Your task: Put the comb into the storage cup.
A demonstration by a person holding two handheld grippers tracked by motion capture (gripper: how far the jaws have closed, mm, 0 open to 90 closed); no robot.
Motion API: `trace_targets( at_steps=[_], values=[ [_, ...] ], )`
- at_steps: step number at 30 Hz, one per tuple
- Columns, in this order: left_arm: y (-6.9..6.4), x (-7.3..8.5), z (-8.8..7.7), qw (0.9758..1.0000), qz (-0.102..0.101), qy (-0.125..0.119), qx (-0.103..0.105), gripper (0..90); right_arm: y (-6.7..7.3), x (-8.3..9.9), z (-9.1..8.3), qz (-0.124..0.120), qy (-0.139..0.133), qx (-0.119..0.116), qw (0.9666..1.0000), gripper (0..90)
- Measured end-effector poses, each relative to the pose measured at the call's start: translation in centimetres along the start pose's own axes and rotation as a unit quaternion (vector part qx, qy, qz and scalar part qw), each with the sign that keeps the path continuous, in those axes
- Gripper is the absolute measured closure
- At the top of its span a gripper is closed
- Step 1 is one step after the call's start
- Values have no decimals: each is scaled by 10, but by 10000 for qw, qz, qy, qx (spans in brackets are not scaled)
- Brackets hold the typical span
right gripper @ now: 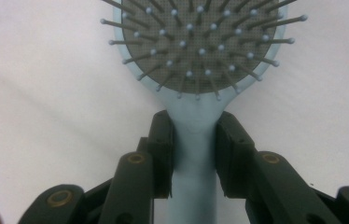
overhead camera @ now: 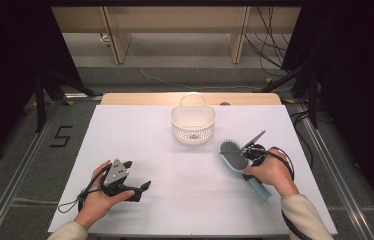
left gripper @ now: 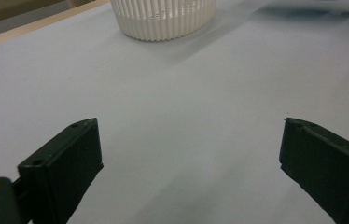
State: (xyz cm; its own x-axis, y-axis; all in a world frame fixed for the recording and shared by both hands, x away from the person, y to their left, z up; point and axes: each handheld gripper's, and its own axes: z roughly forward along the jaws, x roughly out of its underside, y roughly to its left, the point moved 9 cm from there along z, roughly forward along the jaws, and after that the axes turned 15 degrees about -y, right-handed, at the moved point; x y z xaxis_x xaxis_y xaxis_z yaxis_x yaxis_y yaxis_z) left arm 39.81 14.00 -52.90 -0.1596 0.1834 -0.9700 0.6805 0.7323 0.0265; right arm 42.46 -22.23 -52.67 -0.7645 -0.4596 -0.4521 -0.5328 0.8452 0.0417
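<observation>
Right tool: clamped on hairbrush neck, for control.
Left tool: wide open, empty, resting on tabletop.
Basket: likely destination.

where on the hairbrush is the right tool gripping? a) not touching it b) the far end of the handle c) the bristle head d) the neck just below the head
d: the right tool has both jaws pressed on the pale blue hairbrush at its neck, just under the bristle pad.

Recording lab, black curtains, floor cables, covered table
</observation>
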Motion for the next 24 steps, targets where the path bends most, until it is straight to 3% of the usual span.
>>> trace_targets(
  at_steps=[24],
  values=[
    [1,-1,0,10000,-2,-17,-24,53,0,-10,-13,-19,-670,21,9977,704]
  ],
)
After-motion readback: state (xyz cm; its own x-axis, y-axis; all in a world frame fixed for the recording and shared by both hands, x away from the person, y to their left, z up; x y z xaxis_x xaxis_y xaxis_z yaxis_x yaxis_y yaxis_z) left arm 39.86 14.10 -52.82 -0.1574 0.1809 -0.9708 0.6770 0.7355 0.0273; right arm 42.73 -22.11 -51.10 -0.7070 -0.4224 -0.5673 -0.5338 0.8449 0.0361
